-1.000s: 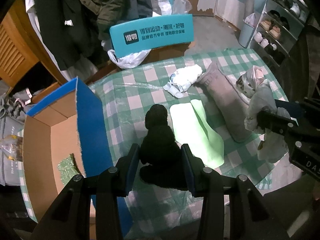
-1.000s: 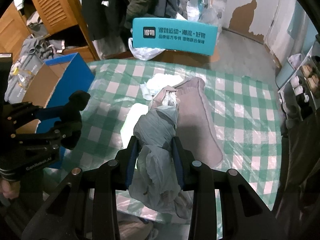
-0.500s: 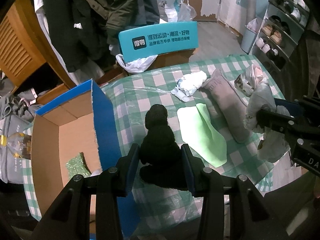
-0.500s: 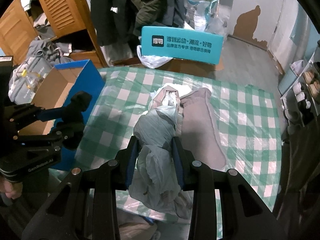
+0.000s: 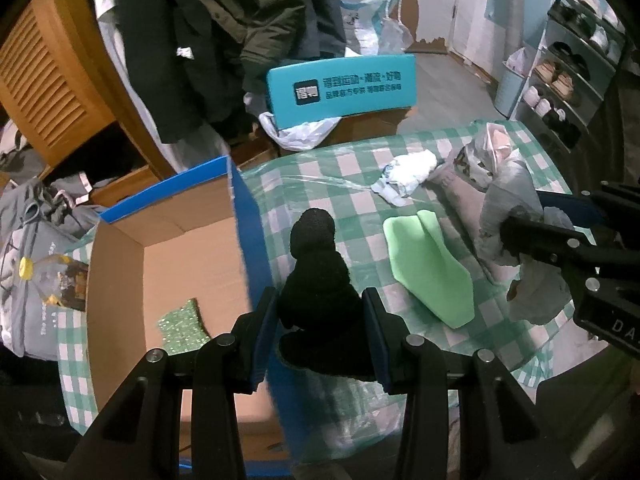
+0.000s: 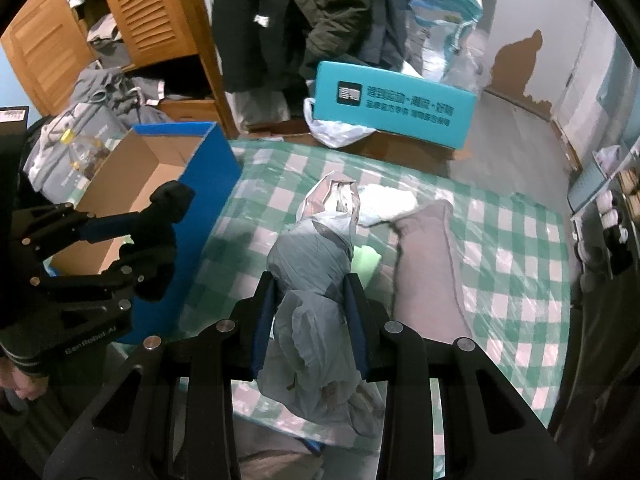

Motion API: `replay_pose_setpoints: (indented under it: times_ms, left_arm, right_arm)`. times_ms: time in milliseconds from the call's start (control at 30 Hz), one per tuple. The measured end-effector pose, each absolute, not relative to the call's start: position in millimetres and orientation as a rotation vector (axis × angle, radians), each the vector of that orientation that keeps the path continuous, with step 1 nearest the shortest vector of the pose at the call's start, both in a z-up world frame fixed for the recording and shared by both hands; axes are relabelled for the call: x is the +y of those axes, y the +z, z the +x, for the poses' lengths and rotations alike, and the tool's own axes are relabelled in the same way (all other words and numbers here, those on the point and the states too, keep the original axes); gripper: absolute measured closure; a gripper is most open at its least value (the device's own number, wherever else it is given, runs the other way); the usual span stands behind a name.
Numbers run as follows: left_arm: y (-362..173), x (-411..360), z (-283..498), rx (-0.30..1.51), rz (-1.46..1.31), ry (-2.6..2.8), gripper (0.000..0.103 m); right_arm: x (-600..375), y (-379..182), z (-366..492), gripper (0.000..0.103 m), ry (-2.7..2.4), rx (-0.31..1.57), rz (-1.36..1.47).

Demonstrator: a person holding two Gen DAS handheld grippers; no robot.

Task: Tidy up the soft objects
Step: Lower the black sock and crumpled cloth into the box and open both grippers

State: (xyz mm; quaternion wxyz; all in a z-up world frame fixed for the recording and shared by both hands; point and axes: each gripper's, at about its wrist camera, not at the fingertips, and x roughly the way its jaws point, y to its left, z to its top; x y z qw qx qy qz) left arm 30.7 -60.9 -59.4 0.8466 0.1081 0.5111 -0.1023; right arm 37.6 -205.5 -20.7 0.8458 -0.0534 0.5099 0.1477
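My left gripper [image 5: 320, 308] is shut on a black knitted item [image 5: 316, 276], held above the checked table beside the blue cardboard box [image 5: 244, 240]. The box holds a green glittery piece [image 5: 182, 322]. My right gripper [image 6: 310, 300] is shut on a grey plastic-wrapped bundle [image 6: 312, 264], held above the table. On the table lie a light green pad [image 5: 428, 268], a grey pillow [image 6: 428, 264] and a white cloth bundle [image 5: 408, 172]. The left gripper with the black item [image 6: 160, 236] shows at the left of the right wrist view.
The green checked table [image 6: 520, 256] is covered in clear plastic. A teal box [image 5: 344, 88] stands behind it on a chair. Hanging dark coats [image 5: 240, 32] and a wooden wardrobe [image 5: 48, 80] are at the back. A shoe rack [image 5: 568, 72] is at the right.
Both grippers have risen and shifted left toward the blue box, each still holding its item. The box now shows more fully in the left wrist view.
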Motion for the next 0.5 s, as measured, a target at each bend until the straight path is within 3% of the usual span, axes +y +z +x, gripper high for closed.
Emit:
replay_pose_setpoints:
  times_ms: [500]
  left_arm:
    - [-51, -1, 33, 1.056, 0.177, -0.122, 0.06]
  right_arm:
    - [-140, -12, 51, 0.07, 0.406, 1.06, -0.176]
